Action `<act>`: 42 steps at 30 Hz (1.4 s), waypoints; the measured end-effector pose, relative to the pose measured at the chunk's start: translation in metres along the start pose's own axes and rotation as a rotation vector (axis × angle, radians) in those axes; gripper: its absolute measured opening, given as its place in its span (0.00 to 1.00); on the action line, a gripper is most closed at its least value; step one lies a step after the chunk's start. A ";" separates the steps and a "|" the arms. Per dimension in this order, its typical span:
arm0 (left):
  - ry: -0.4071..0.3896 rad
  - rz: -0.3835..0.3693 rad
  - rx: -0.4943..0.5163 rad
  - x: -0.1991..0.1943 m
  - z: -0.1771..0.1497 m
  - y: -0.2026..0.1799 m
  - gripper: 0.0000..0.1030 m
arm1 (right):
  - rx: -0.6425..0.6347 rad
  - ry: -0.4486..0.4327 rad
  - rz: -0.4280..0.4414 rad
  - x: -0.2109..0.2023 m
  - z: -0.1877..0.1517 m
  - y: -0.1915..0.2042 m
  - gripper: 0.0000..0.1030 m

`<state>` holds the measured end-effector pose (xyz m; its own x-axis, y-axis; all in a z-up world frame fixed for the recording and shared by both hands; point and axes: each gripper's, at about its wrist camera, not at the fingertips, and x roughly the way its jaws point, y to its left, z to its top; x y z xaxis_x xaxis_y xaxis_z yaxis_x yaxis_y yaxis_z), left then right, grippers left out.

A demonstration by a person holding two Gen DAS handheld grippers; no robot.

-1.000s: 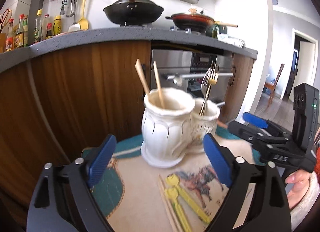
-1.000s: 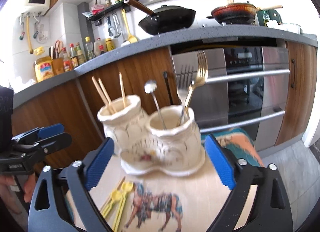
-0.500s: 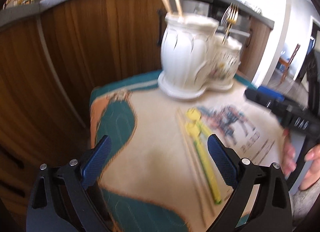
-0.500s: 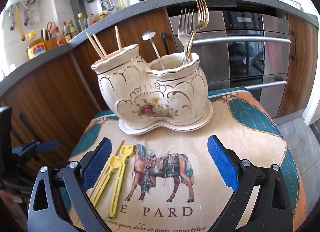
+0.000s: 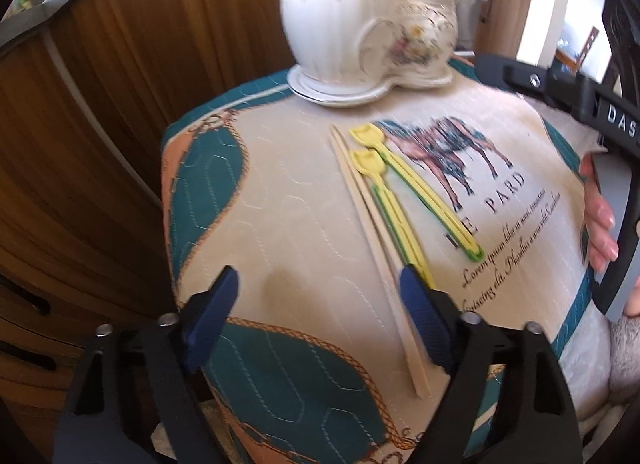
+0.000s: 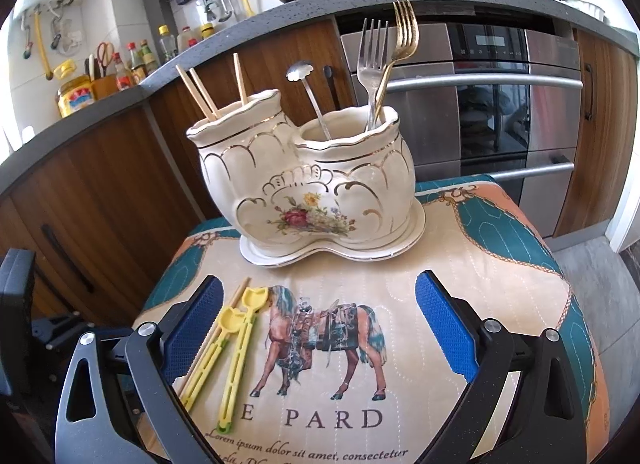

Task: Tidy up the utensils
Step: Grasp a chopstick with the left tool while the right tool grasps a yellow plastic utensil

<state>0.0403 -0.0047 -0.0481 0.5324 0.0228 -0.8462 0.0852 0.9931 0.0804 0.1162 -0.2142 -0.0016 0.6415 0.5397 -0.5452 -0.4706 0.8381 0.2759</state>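
Observation:
A cream ceramic double holder stands at the far end of a printed mat; its left pot holds wooden chopsticks, its right pot two forks and a spoon. On the mat lie two yellow utensils and a pair of wooden chopsticks. My left gripper is open, low over the mat's near end, its right finger beside the chopsticks. My right gripper is open above the horse print. The holder also shows in the left wrist view.
Wooden kitchen cabinets and a steel oven stand behind the small table. A grey counter carries pans and bottles. The mat's edges drop off on all sides. The right gripper's body sits at the table's right side.
My left gripper has tilted down and pulled back from the holder to the mat's near end by the loose chopsticks. My right gripper has risen and tilted down over the mat.

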 end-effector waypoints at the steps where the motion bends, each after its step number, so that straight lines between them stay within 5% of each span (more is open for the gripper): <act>1: 0.008 -0.007 0.005 0.001 0.000 -0.003 0.69 | -0.005 0.000 0.001 -0.001 0.000 0.001 0.93; 17: 0.066 -0.055 0.055 0.010 0.005 -0.019 0.09 | -0.133 0.099 0.017 0.006 -0.010 0.022 0.93; 28: 0.022 -0.029 -0.021 0.005 -0.003 0.001 0.06 | -0.233 0.203 0.053 0.017 -0.023 0.043 0.91; 36: -0.025 -0.090 -0.058 -0.004 -0.009 0.014 0.06 | -0.319 0.294 0.042 0.034 -0.040 0.067 0.43; 42: -0.045 -0.109 -0.062 -0.005 -0.005 0.016 0.06 | -0.333 0.319 0.019 0.048 -0.042 0.075 0.28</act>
<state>0.0346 0.0119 -0.0455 0.5605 -0.0898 -0.8233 0.0932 0.9946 -0.0450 0.0859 -0.1293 -0.0402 0.4374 0.4594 -0.7730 -0.6827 0.7292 0.0471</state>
